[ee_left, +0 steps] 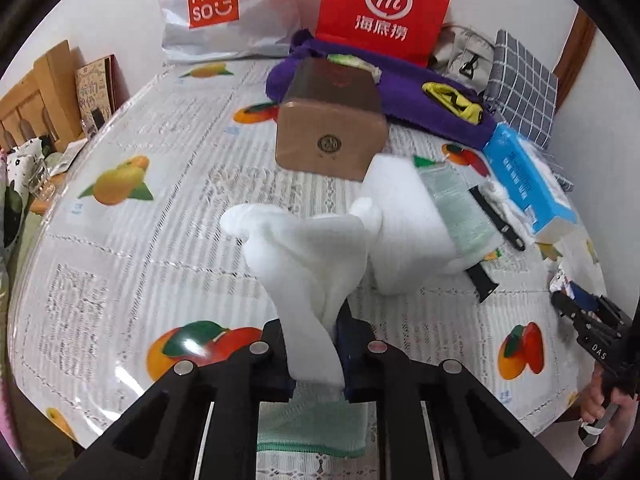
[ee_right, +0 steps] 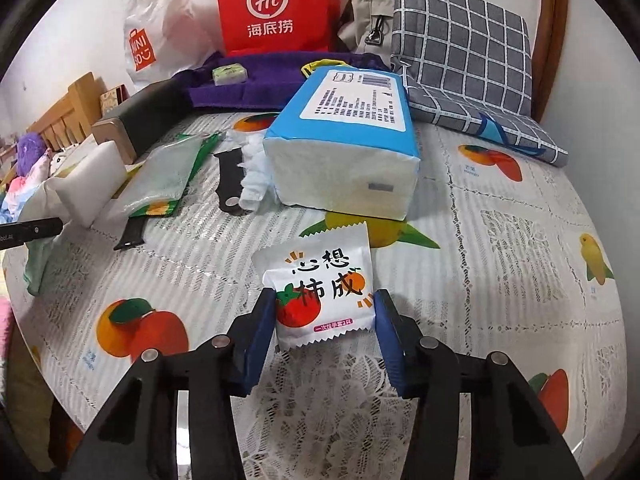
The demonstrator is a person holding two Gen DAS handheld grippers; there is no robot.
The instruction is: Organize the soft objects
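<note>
My left gripper [ee_left: 314, 344] is shut on a white soft cloth [ee_left: 308, 256] and holds it up above the table; a green-edged cloth [ee_left: 312, 428] hangs under the jaws. A white foam block [ee_left: 404, 220] lies just beyond it. My right gripper [ee_right: 324, 316] straddles a small white packet [ee_right: 324, 300] printed with a tomato and an orange; the blue pads [ee_right: 262, 320] sit at its two sides. The right gripper also shows in the left wrist view [ee_left: 588, 320] at the far right. The held cloth also shows at the left of the right wrist view [ee_right: 36, 208].
A brown box [ee_left: 332, 124], a blue tissue pack [ee_right: 344, 144], a clear green-trimmed bag [ee_right: 164, 176], black watch straps [ee_right: 230, 184], a purple towel [ee_left: 400, 92], a red bag [ee_left: 384, 4], a Miniso bag [ee_left: 224, 8] and a grey checked cushion [ee_right: 464, 48] crowd the fruit-print tablecloth [ee_left: 120, 272].
</note>
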